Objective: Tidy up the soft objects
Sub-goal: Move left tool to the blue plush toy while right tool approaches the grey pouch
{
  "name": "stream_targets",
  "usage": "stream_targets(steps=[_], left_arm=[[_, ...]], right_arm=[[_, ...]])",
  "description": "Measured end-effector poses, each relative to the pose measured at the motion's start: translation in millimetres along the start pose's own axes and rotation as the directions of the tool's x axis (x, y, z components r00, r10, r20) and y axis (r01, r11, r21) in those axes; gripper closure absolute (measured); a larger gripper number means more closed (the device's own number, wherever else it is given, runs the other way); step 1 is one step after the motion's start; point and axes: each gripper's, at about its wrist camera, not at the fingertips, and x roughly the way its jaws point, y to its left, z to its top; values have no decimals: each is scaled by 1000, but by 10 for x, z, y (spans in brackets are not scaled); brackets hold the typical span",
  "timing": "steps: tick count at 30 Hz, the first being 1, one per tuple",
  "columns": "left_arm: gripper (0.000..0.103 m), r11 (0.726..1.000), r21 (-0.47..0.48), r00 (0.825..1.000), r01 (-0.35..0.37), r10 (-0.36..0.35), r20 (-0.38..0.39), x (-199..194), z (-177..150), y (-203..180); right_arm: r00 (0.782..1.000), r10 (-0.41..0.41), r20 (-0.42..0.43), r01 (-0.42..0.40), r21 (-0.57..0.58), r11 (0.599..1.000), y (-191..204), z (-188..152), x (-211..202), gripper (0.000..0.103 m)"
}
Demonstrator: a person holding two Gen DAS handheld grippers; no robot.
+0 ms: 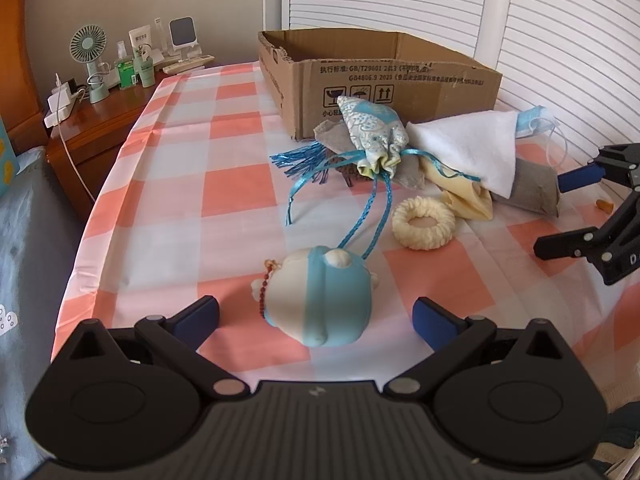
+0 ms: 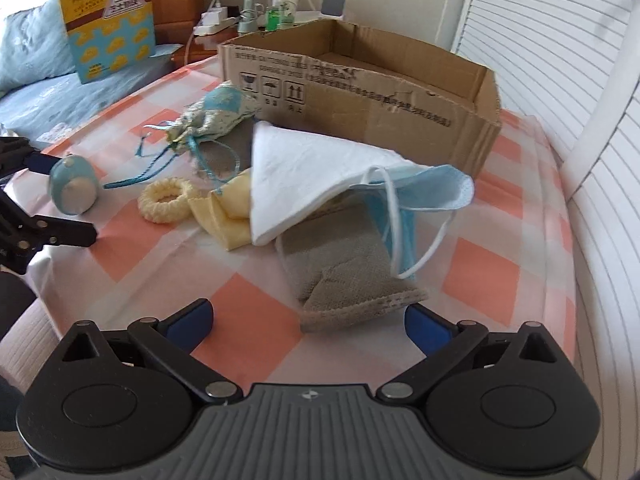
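Cardboard, brown and printed, makes the box (image 2: 360,92), which lies beyond both tools, and as far as the right view shows its inside, nothing soft has gone in; I judge the sorting barely begun. Everything is still out on the counter (image 1: 168,216). The left tool (image 1: 316,318) is spread wide with a blue-and-cream plush (image 1: 320,300) sitting just ahead of and between its pads, not pinched. Past the plush, a cream knitted ring (image 1: 423,222) lies slightly right, and a patterned drawstring pouch (image 1: 374,134) with trailing blue cords rests against the box wall. The right tool (image 2: 308,320) is also spread and empty; just ahead of it lies a grey knit cloth (image 2: 344,268), its hem reaching almost between the pads. On the grey cloth rest a white cloth (image 2: 304,172) and a blue face mask (image 2: 436,188), with a yellow cloth (image 2: 224,216) to its left. So all these pieces are left to move, probably into the box. The counter wears a smooth pink-and-white checked cover. To the far left of the tools are a wooden nightstand (image 1: 100,128) with a small green fan (image 1: 89,60) and bottles, and a bed with blue bedding; white slatted doors (image 1: 560,40) stand behind the box.
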Motion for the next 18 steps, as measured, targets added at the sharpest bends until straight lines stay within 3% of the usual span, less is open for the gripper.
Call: stream_targets(steps=[2, 4, 12, 18], left_arm=[[1, 1000, 0, 1000, 1, -1, 1, -2, 0, 1], [1, 1000, 1, 1000, 2, -2, 0, -2, 1, 2], [1, 1000, 4, 1000, 10, -10, 1, -15, -6, 8], [3, 1000, -2, 1000, 11, -11, -3, -14, 6, 14]], right_arm=[[998, -56, 11, 55, 22, 998, -76, 24, 19, 0], [999, -50, 14, 50, 47, 998, -145, 36, 47, 0], [988, 152, -5, -152, -2, 988, 125, -21, -22, 0], [995, 85, 44, -86, 15, 996, 175, 49, -29, 4]])
